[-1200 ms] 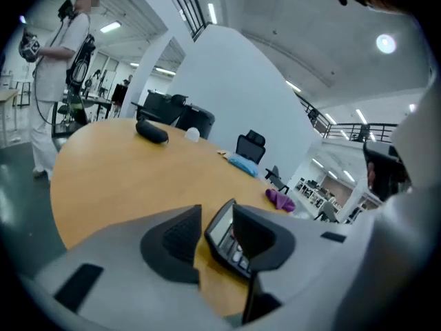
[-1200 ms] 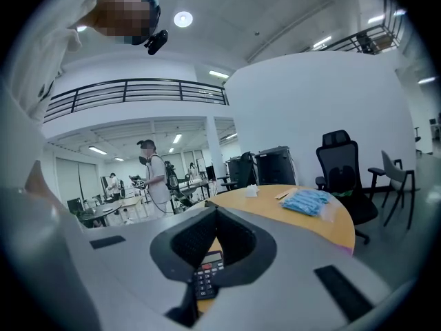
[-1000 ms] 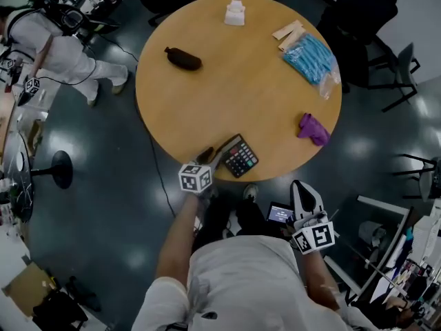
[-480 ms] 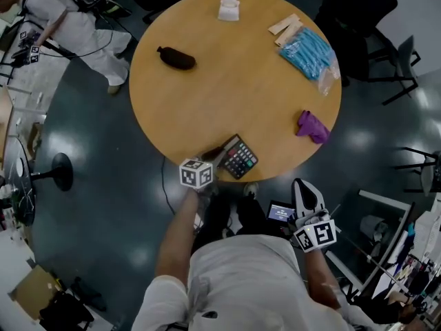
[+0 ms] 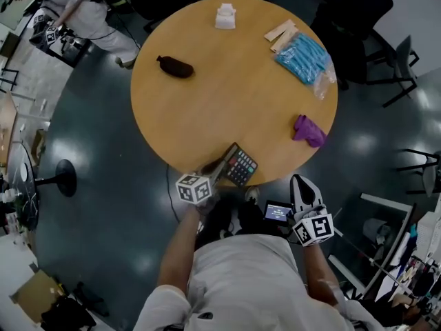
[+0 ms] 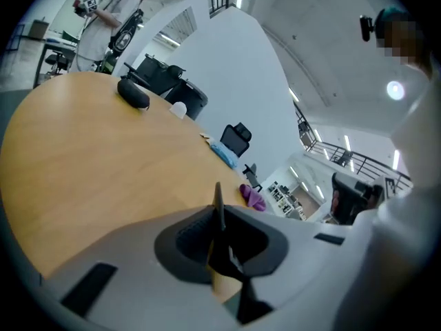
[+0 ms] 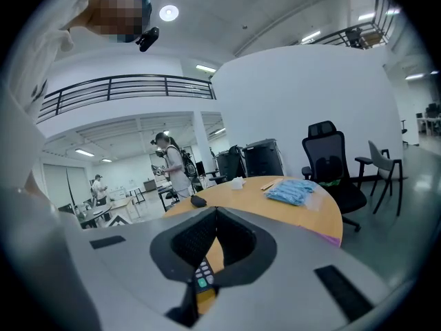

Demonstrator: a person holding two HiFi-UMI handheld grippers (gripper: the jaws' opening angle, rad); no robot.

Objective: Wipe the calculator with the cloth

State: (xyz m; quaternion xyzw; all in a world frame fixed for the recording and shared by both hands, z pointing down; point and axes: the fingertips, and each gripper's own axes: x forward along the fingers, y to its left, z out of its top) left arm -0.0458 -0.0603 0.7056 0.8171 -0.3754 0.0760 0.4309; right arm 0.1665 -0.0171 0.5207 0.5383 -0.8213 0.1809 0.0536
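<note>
The black calculator [image 5: 240, 165] lies at the near edge of the round wooden table [image 5: 227, 95], its left side tipped up. My left gripper [image 5: 216, 166] reaches it from the near left; its jaws have just been closing and now pinch the calculator's thin edge [image 6: 218, 197] between the left gripper's [image 6: 219, 221] pads. The purple cloth [image 5: 308, 130] lies bunched at the table's right rim, also seen as the purple cloth [image 6: 253, 197] beyond the jaws. My right gripper [image 5: 306, 197] hangs below the table edge, shut and empty; past the right gripper's [image 7: 216, 214] jaws the calculator keys [image 7: 203, 276] show.
A black pouch [image 5: 174, 66], a white tissue box [image 5: 225, 16], wooden sticks [image 5: 282, 34] and a blue packet [image 5: 303, 57] sit on the far half of the table. Office chairs [image 5: 362, 19] stand at the right. A person [image 5: 83, 16] stands at the far left.
The left gripper's jaws have closed on the calculator's left edge, and that edge has risen off the table. The right gripper has hardly shifted.
</note>
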